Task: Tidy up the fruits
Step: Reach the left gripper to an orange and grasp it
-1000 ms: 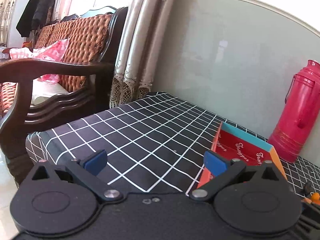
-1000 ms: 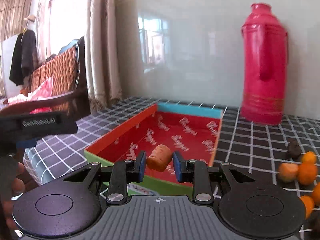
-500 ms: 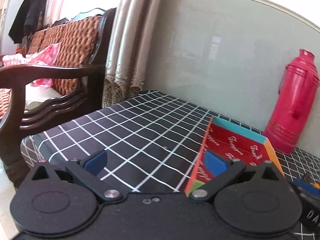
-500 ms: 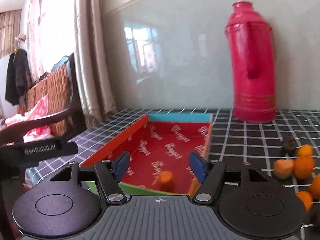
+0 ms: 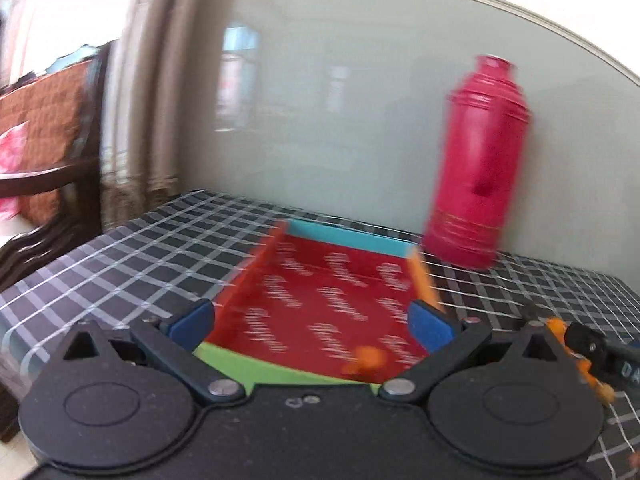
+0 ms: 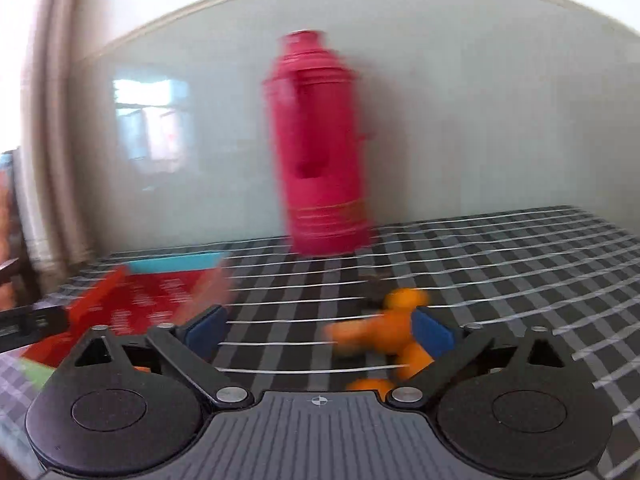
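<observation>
Open tray point(image 5: 344, 236) interior; flask point(image 6: 320, 148) behind; fruits point(image 6: 384, 328) alongside.

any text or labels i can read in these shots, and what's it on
"DA", cut off at the frame edge: on the right gripper body, left wrist view.
White script repeated across the tray floor: too blurred to read.
Gold bands on the flask: no readable text.

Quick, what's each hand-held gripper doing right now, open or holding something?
Left hand-held gripper: open, holding nothing.
Right hand-held gripper: open, its jaws have just been opening; nothing gripped, orange fruits loose ahead.
</observation>
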